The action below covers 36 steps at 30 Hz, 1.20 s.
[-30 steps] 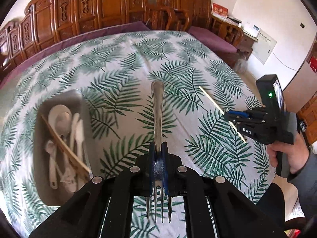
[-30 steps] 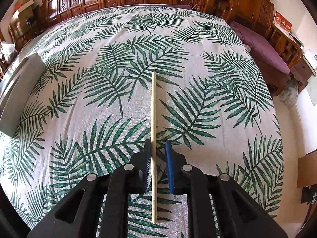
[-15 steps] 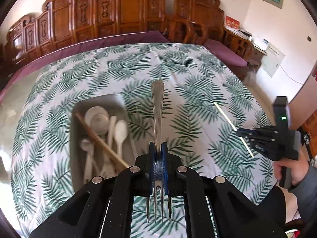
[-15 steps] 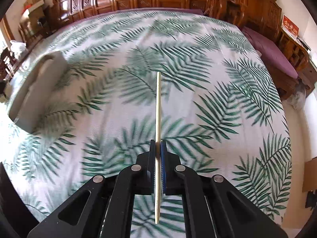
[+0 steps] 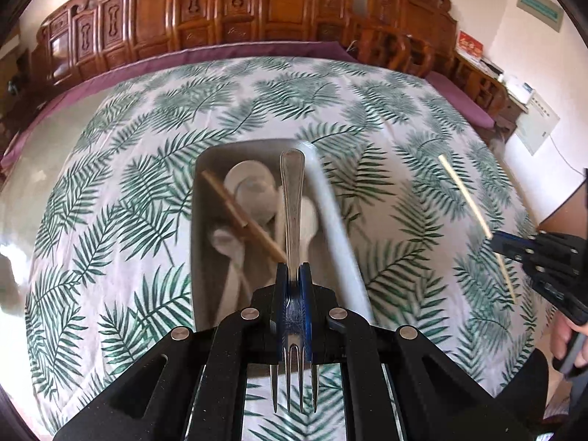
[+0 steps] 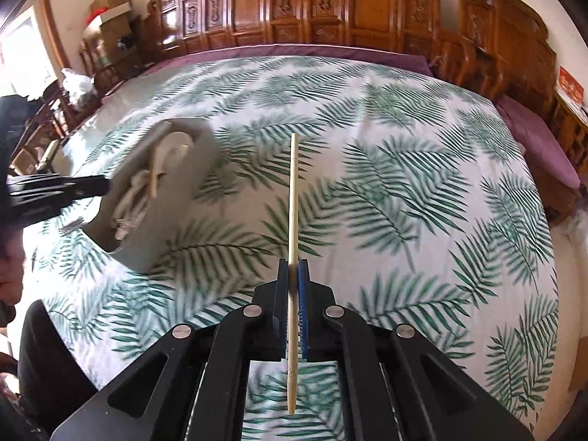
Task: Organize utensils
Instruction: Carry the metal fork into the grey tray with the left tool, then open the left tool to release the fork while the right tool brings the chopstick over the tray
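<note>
My left gripper [image 5: 293, 275] is shut on a steel fork [image 5: 293, 198], handle pointing forward, tines toward the camera. It hangs over a grey tray [image 5: 200, 220] that holds several white spoons [image 5: 253, 187] and a wooden chopstick [image 5: 242, 217]. My right gripper [image 6: 293, 272] is shut on a pale chopstick [image 6: 293, 198], held above the leaf-print tablecloth [image 6: 404, 183]. In the right wrist view the tray [image 6: 176, 198] lies to the left, with the left gripper [image 6: 58, 187] beside it. The right gripper [image 5: 494, 244] and its chopstick [image 5: 463, 191] show at the right of the left wrist view.
The round table is ringed by carved wooden chairs [image 5: 235, 11] with purple cushions [image 6: 536, 139]. A person's hand [image 5: 566, 334] grips the right tool at the table's near right edge. A white bag [image 6: 75, 81] sits on a chair at far left.
My left gripper carried the fork leftward until it came over the tray. My right gripper shut on the pale chopstick, lifted it off the cloth and moved toward the tray.
</note>
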Available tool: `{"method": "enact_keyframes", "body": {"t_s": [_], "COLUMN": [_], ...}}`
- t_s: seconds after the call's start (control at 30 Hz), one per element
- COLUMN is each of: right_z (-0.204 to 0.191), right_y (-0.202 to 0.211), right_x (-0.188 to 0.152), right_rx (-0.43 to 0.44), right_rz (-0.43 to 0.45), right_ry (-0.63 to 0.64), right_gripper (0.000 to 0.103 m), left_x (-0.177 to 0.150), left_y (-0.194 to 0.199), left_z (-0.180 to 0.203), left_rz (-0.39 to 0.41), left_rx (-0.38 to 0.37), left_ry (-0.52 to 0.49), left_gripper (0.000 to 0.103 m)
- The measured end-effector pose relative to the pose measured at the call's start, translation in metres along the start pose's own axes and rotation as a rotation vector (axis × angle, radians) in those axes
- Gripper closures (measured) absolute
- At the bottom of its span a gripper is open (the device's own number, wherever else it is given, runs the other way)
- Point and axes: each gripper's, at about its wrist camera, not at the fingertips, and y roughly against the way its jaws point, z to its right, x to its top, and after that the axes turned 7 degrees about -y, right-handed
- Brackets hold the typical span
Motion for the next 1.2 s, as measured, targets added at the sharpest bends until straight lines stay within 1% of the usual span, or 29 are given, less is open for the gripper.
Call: {"method": "enact_keyframes", "body": {"t_s": [0.3, 0.67, 0.8, 0.87, 1.03, 1.2], "right_z": [-0.035, -0.059, -0.065, -0.069, -0.083, -0.1], "right_y": [-0.004, -0.007, -0.006, -0.007, -0.011, -0.018], "right_x": [0.008, 0.018, 0.02, 0.022, 0.028, 0.035], "right_rx": [0.049, 0.075, 0.085, 0.092, 0.118, 0.146], "right_rz": [-0.005, -0.004, 0.005, 0.01, 0.017, 0.017], "right_ry": [0.05, 0.079, 0.08, 0.081, 0.082, 0.082], "right_gripper": [0.097, 0.097, 0.097, 0.097, 0.097, 0.097], "left_x": [-0.002, 0.004, 0.005, 0.006, 0.006, 0.0], "left_y": [-0.033, -0.047, -0.041, -0.035, -0.015, 0.004], "left_z": [-0.025, -0.027, -0.03, -0.032, -0.04, -0.053], "left_rz": [-0.053, -0.069, -0.061, -0.054, -0.031, -0.002], "left_rx": [0.011, -0.005, -0.026, -0.02, -0.009, 0.001], "left_ry": [0.05, 0.052, 0.061, 0.06, 0.056, 0.077], "left_gripper": [0.097, 0.097, 0.097, 0.094, 0.092, 0.086]}}
